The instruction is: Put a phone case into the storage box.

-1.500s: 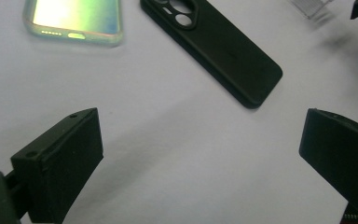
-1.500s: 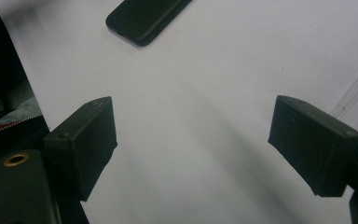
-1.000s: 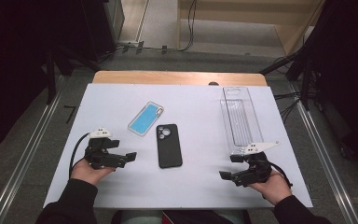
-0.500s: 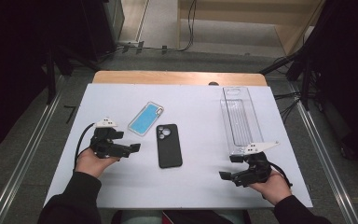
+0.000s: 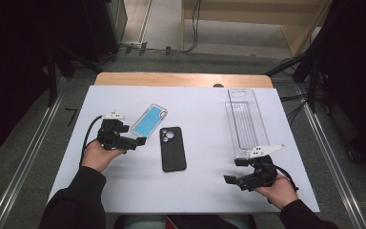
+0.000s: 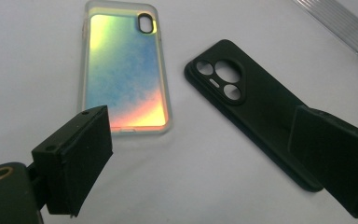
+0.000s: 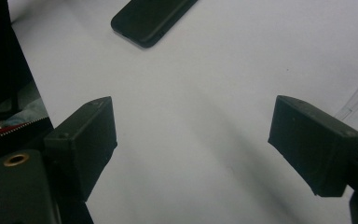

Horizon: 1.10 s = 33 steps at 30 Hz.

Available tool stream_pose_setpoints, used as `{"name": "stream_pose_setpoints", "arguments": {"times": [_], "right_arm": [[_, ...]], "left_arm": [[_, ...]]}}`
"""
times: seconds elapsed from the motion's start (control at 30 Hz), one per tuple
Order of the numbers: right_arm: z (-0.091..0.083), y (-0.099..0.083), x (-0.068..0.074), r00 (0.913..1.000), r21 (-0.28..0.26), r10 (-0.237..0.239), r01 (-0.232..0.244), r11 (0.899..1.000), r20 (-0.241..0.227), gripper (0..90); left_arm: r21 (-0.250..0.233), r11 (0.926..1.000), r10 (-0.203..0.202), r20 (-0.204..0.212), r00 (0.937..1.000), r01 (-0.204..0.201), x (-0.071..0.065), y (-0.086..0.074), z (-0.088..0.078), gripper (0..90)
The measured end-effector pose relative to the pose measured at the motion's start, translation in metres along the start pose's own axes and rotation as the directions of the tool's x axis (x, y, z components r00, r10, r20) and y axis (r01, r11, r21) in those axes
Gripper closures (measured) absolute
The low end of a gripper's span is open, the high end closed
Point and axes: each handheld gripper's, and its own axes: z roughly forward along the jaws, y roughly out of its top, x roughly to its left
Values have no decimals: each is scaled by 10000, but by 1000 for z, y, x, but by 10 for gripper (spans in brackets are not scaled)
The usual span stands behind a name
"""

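**Closing in on the phone cases from the left**

Reaching across the desk (image 5: 124, 186) with my left hand-held gripper (image 5: 140, 141), I've got its jaws spread wide and nothing between them. Its tips point toward the middle of the desk, and two phone cases lie right ahead.

The shimmery clear case (image 6: 123, 70) sits just beyond my left jaw in the left gripper view, camera hole at the far end, its near short edge closest to me. From above, its long axis slants away and to the right. The black case (image 6: 256, 109) lies just to the right of it, the two apart with bare desk between; its long axis runs nearly straight toward me in the high view, camera cut-outs at the far end, and my other jaw covers its near end in the left gripper view.

That's the relation to watch: both cases lie ahead and slightly right of the left hand-held gripper, the shimmery one nearer. My guess is that one gets picked first.

My right hand-held gripper (image 5: 233, 171) hangs near the front edge, jaws wide and empty, well apart from both cases, beside the near end of the clear plastic tray (image 5: 245, 121).

No brand, label or writing readable on either case.
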Motion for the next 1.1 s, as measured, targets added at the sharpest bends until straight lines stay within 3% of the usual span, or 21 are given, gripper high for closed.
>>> {"name": "stream_pose_setpoints", "arguments": {"times": [0.23,0.33,0.53,0.67,0.7,0.8,0.87,1.1], "right_arm": [[0,0,1,10000,79,3,-3,10000,32,131],[0,0,1,10000,87,-32,31,10000,39,131],[0,-1,2,10000,96,-4,4,10000,-17,131],[0,-1,2,10000,71,5,-5,10000,11,131],[0,-1,2,10000,77,35,-35,10000,-2,131],[0,-1,2,10000,56,23,-23,10000,-3,131],[0,-1,2,10000,44,20,-20,10000,-1,131],[0,-1,2,10000,67,28,-28,10000,-15,131]], "left_arm": [[27,9998,183,28,9998,-183,3,16,7,64],[-100,9999,78,124,9999,-76,4,20,10,64],[-92,9999,115,-71,9999,-116,12,30,19,63],[-423,9991,-29,-311,9995,16,17,35,25,41],[-596,9979,-280,-177,9995,269,22,36,29,20],[-686,9969,-366,166,9992,377,26,36,34,0],[-505,9982,-297,246,9993,309,27,37,39,0],[-5,9999,-156,-308,9994,156,28,46,51,0]]}}
